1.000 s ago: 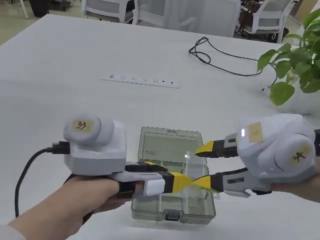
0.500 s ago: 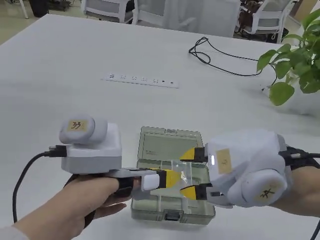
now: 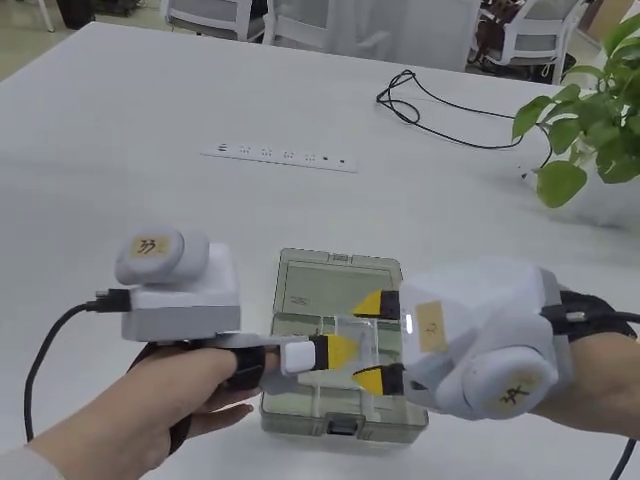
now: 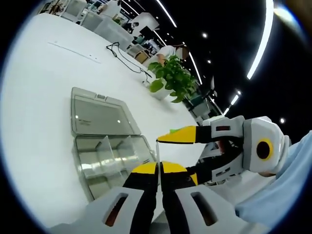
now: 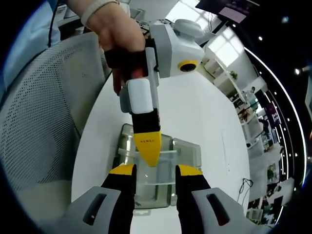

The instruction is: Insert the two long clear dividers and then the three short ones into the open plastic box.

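The clear plastic box (image 3: 300, 415) lies open on the white table, its lid (image 3: 320, 285) folded back flat. In the box's base some dividers stand upright (image 4: 105, 148). Over the base my left gripper (image 3: 340, 350) points right and is shut on a clear divider (image 3: 358, 333), seen edge-on in the left gripper view (image 4: 158, 151). My right gripper (image 3: 370, 342) faces it from the right, open, with one jaw on each side of that divider. In the right gripper view the divider (image 5: 163, 163) spans the gap between my open right jaws (image 5: 156, 170), just under the left gripper's yellow tip (image 5: 147, 146).
A white power strip (image 3: 280, 158) lies in the middle of the table and a black cable (image 3: 430, 105) loops behind it. A potted plant (image 3: 590, 110) stands at the far right. A black cord (image 3: 50, 350) trails from the left gripper. Chairs line the far edge.
The right gripper has swung left and rolled, closing in on the left gripper until its open jaws flank the divider. The left gripper has stayed over the box, still holding the divider.
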